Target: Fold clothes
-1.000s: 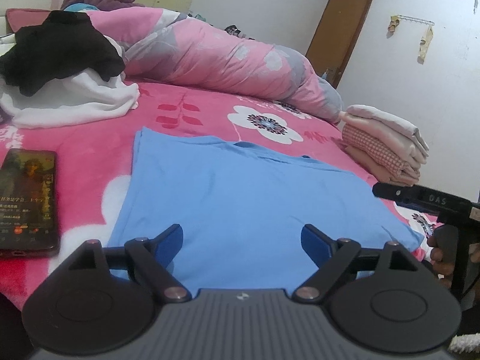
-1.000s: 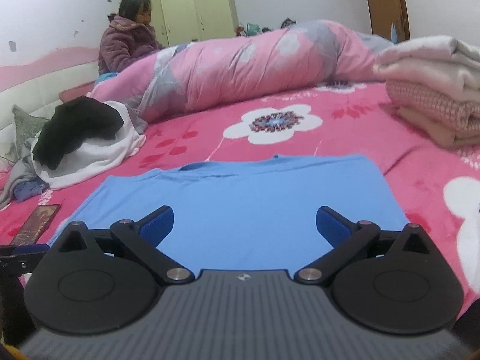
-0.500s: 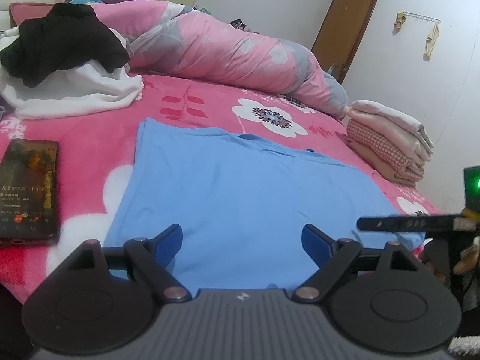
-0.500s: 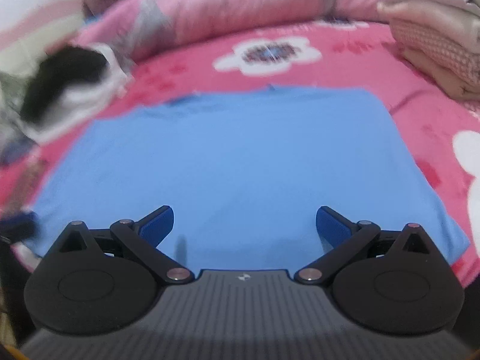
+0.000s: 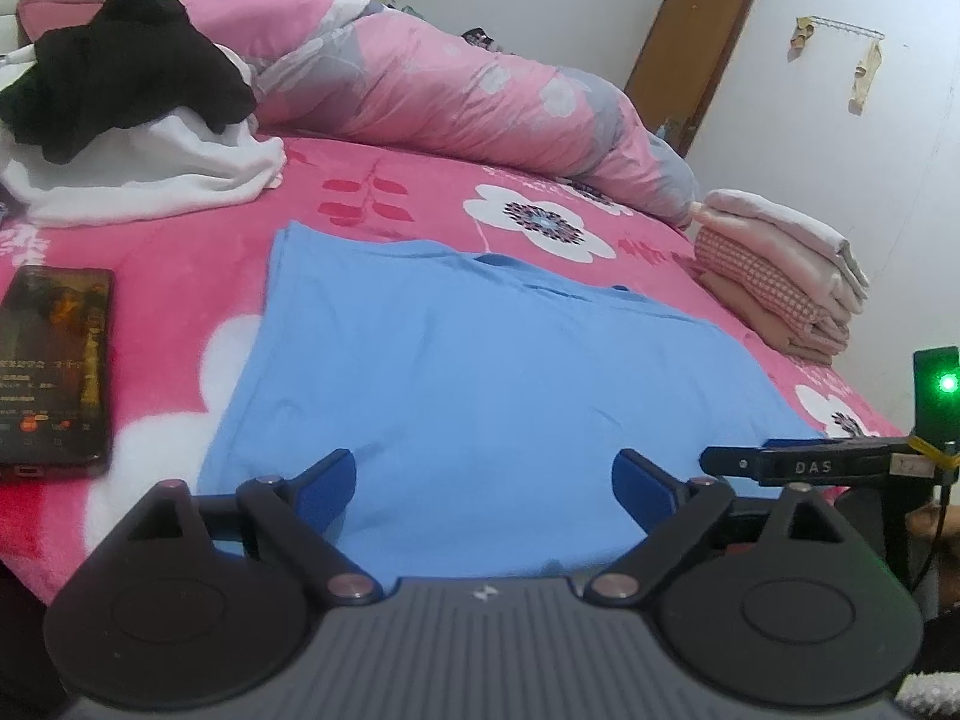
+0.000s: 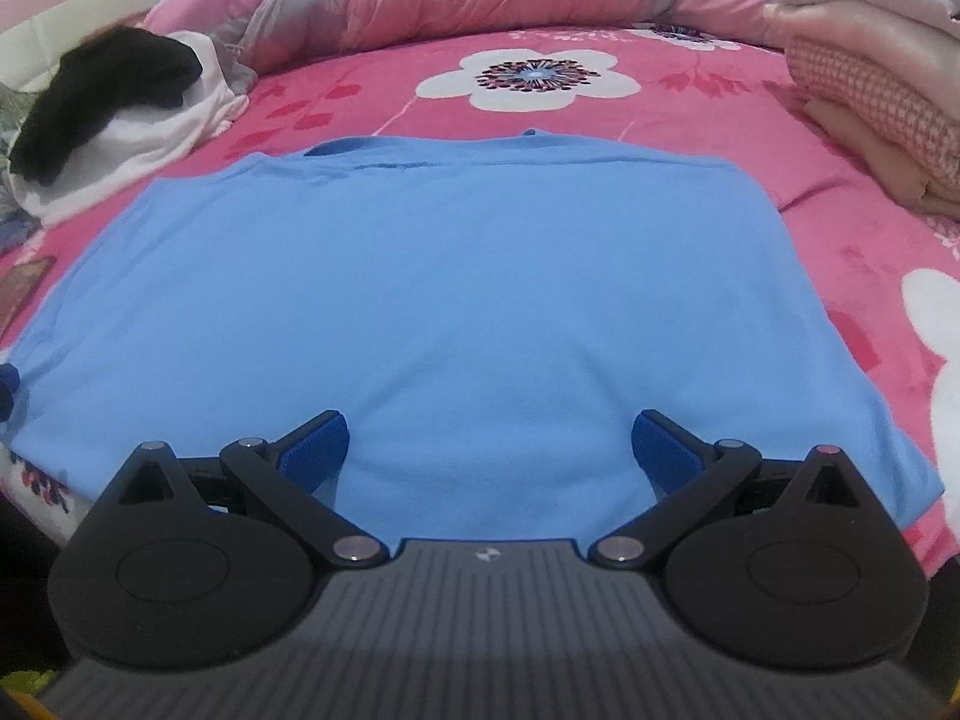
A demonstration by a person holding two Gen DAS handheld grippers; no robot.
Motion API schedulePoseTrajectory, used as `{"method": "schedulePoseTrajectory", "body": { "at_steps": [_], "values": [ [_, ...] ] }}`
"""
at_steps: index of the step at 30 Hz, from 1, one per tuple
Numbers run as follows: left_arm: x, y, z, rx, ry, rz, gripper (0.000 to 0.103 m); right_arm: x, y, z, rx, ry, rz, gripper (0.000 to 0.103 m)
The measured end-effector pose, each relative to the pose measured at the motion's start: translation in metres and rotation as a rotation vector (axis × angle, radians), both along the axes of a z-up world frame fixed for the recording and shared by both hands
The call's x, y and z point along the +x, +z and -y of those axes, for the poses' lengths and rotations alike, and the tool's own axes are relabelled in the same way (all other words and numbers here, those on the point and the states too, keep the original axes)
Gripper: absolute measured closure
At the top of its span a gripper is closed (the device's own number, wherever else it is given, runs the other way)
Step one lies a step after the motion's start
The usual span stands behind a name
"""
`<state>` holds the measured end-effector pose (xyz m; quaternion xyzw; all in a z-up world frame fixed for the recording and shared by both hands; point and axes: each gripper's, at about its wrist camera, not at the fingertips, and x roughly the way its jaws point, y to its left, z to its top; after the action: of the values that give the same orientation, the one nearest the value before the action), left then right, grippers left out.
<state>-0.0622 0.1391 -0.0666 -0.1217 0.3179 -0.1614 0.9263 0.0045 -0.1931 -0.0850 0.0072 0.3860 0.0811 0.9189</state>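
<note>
A light blue shirt (image 5: 480,372) (image 6: 432,288) lies flat on the pink flowered bed, sides tucked in so it forms a rectangle, collar at the far edge. My left gripper (image 5: 483,480) hangs open over the shirt's near hem, towards its left half, with nothing between the blue fingertips. My right gripper (image 6: 489,450) is open too, low over the near hem at the middle. The right tool's black body (image 5: 840,465) with a green light shows at the right edge of the left wrist view.
A phone (image 5: 54,366) lies on the bed left of the shirt. A heap of black and white clothes (image 5: 120,108) sits at the far left. A stack of folded clothes (image 5: 786,276) (image 6: 870,90) is at the right. A rolled pink duvet (image 5: 456,90) crosses the back.
Both grippers have moved down and closer to the shirt's near hem. The right one has tilted downward, so the room behind has left its view. Both stayed open.
</note>
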Motion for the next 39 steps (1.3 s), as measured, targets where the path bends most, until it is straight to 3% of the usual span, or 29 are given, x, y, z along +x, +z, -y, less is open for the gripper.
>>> {"method": "schedulePoseTrajectory", "body": {
  "at_steps": [6, 11, 23, 30, 32, 35, 38, 39],
  "values": [
    [-0.001, 0.003, 0.007, 0.010, 0.004, -0.020, 0.001, 0.000, -0.001, 0.002, 0.007, 0.021, 0.013, 0.001],
    [0.001, 0.006, 0.011, 0.051, 0.054, -0.046, 0.000, 0.000, 0.000, 0.004, 0.021, 0.025, 0.013, 0.001],
    [0.012, 0.010, 0.010, -0.004, 0.024, -0.086, 0.000, 0.001, 0.001, 0.012, 0.068, 0.034, 0.018, 0.001],
    [0.014, 0.025, 0.015, 0.022, -0.002, -0.019, 0.000, -0.003, 0.016, 0.039, 0.245, -0.010, 0.071, 0.001],
    [0.019, 0.027, 0.019, 0.052, 0.008, -0.016, 0.000, -0.006, 0.026, 0.044, 0.276, -0.014, 0.131, 0.001],
    [0.029, 0.027, 0.026, 0.111, 0.030, -0.018, 0.001, -0.009, 0.040, 0.032, 0.214, 0.045, 0.241, 0.001],
    [0.035, 0.023, 0.035, 0.183, 0.060, -0.022, 0.007, -0.009, 0.043, 0.009, 0.112, 0.138, 0.308, 0.003],
    [0.037, 0.022, 0.038, 0.203, 0.065, -0.021, 0.011, -0.009, 0.043, 0.001, 0.085, 0.172, 0.323, 0.008]
  ]
}}
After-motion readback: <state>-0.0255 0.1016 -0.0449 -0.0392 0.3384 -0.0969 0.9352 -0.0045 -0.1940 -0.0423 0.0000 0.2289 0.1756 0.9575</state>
